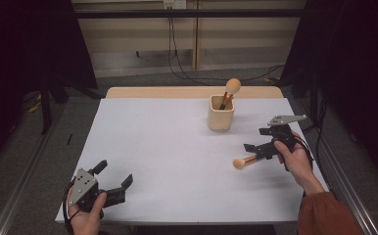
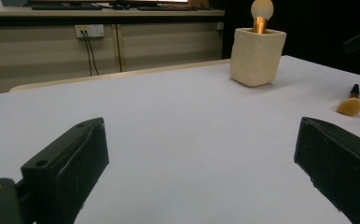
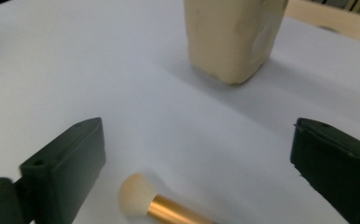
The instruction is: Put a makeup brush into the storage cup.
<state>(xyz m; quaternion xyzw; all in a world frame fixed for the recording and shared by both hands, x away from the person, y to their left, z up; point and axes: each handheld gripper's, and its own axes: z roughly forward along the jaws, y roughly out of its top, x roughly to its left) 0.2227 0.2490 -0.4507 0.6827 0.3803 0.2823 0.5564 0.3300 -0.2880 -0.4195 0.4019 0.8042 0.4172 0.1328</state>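
Note:
A cream cup (image 1: pixel 221 117) stands right of centre toward the back of the white table (image 1: pixel 167 147), with a gold-handled makeup brush (image 1: pixel 231 88) upright in it. A second brush (image 1: pixel 244 162) lies flat on the table in front of the cup. My right gripper (image 1: pixel 256 139) hovers open over that brush's handle; in the right gripper view the brush head (image 3: pixel 138 196) lies low between the wide jaws, untouched, with the cup (image 3: pixel 234 37) beyond. My left gripper (image 1: pixel 113 174) rests open and empty at the front left corner. From there I see the cup (image 2: pixel 256 56) and the lying brush (image 2: pixel 350 105) far off.
The table's wooden far edge (image 1: pixel 192 92) shows behind the white sheet. Beyond it are a wall with a socket and hanging cables (image 1: pixel 173 44). Dark frames (image 1: pixel 50 58) stand on both sides. A metal rail (image 1: pixel 23 186) runs along the floor at left.

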